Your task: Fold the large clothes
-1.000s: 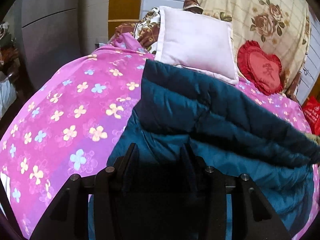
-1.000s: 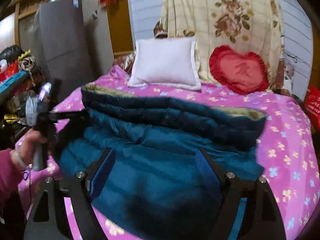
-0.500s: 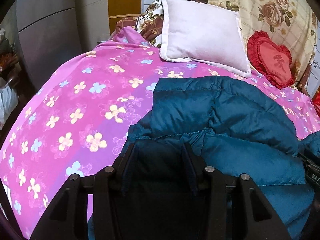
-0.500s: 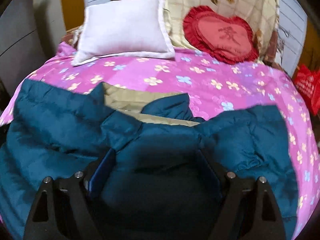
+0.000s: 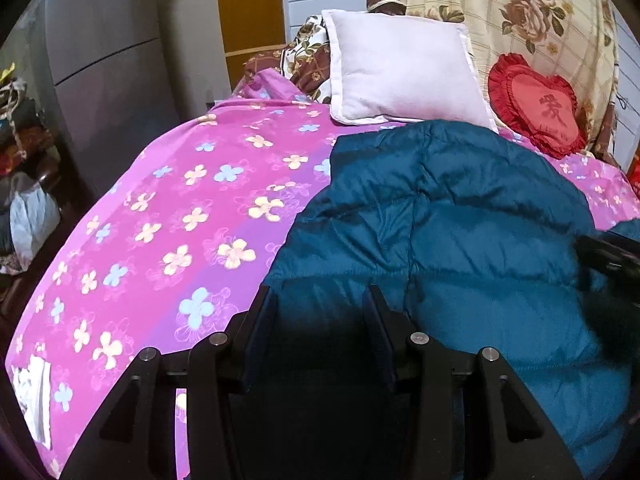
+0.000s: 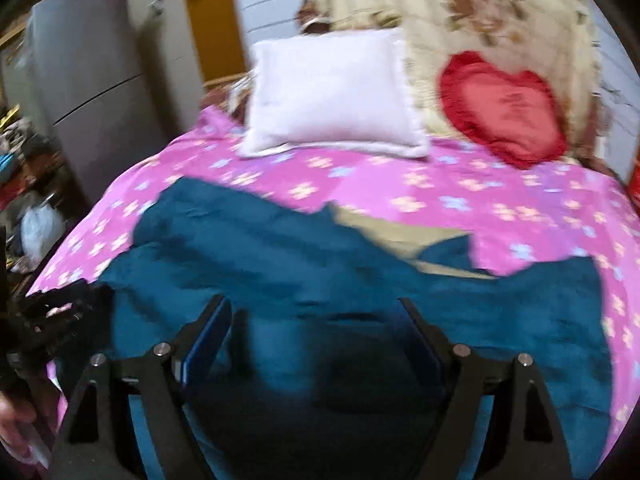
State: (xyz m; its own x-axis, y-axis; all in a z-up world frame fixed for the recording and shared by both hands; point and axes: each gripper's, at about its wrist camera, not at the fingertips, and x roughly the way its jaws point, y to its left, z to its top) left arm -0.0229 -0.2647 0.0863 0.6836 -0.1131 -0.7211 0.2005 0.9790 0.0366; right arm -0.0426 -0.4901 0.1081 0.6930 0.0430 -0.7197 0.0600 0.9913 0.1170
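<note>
Bedspread (image 5: 168, 216), pink w/ flowers, fills the left; we see a teal down jacket (image 5: 460, 232) on its near-right part, tan lining (image 6: 400, 236) showing at the far edge. Our left gripper (image 5: 320, 304) has fingers apart w/ jacket fabric between them; whether it's clamped we can't tell. Right gripper (image 6: 316, 312) is spread wide over the jacket. White pillow (image 5: 404, 68) far centre, red heart cushion (image 5: 536, 104) far right.
</note>
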